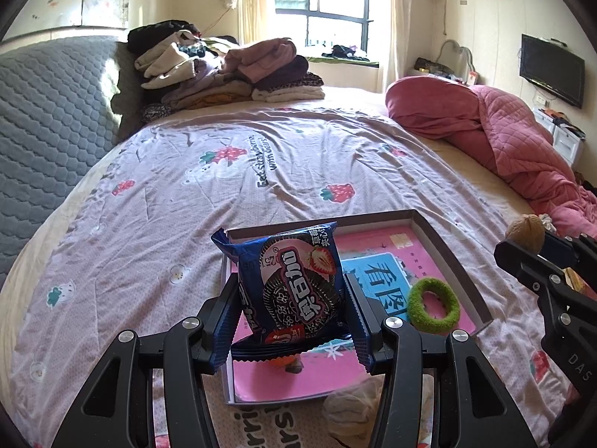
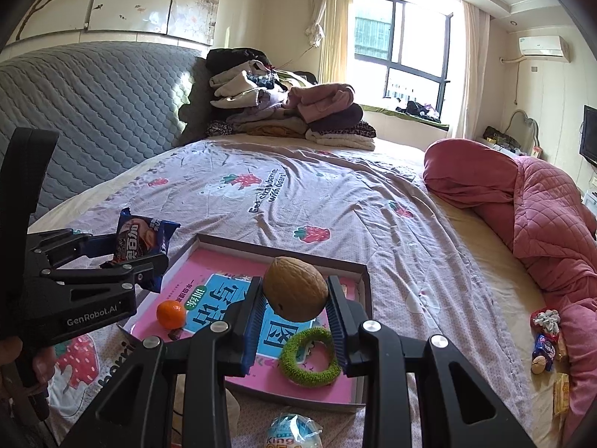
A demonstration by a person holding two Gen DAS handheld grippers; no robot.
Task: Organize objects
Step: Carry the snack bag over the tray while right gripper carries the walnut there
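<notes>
Lilac strawberry-print bedsheet point(image 1: 261, 156) spreads toward a sunlit window point(image 2: 399, 52).

Tray point(image 2: 363, 280) floor bare at far left corner; orange point(image 2: 171, 314) near left, green ring point(image 2: 310, 357) near right. Sheet point(image 2: 298, 194) beyond tray open up to clothes pile point(image 2: 291, 112).

Black gripper point(image 2: 294, 313), blue pads point(image 2: 253, 317)

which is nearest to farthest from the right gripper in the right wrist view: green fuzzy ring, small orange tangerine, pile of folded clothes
1. Green fuzzy ring, in the box just below the right gripper.
2. Small orange tangerine, on the box's left side.
3. Pile of folded clothes, far across the bed by the headboard.
</notes>
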